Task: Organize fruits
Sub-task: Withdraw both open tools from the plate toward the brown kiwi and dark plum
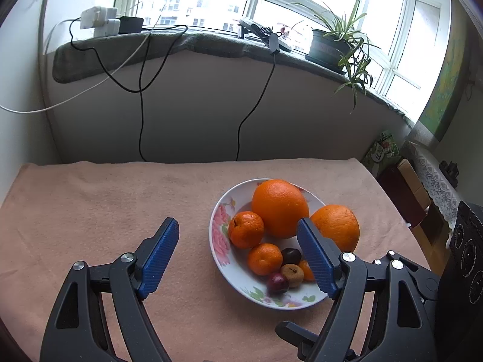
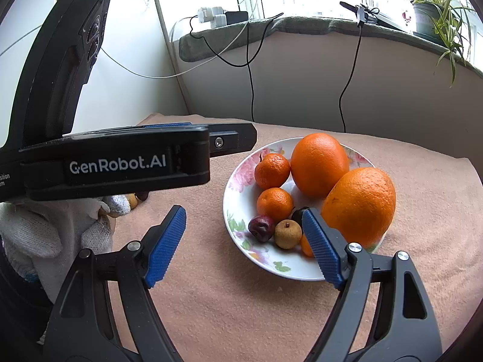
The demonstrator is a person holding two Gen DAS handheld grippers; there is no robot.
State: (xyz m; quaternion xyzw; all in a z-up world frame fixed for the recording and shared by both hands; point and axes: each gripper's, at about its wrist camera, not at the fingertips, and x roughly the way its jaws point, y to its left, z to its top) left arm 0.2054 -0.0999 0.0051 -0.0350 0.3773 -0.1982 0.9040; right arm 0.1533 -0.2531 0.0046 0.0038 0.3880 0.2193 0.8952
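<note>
A flowered white plate [image 1: 215, 241] [image 2: 232, 187] sits on the peach cloth and holds a big orange [image 1: 279, 208] [image 2: 318, 164], two tangerines [image 1: 246, 229] [image 2: 274, 205], a brown longan [image 1: 292, 275] [image 2: 287, 233] and small dark red fruits [image 1: 277, 283] [image 2: 261, 228]. A second big orange [image 1: 336, 226] [image 2: 360, 205] rests against the plate's right rim. My left gripper [image 1: 238, 226] hangs open over the plate's left half, holding nothing. My right gripper [image 2: 244, 212] is open too, its right finger over the small fruits.
In the right wrist view the left gripper's black body [image 2: 120, 163] and a white gloved hand [image 2: 45, 235] fill the left side, with small brownish fruits [image 2: 132, 200] on the cloth below. Cables [image 1: 140, 120] hang from the windowsill. A potted plant [image 1: 341, 42] stands far right.
</note>
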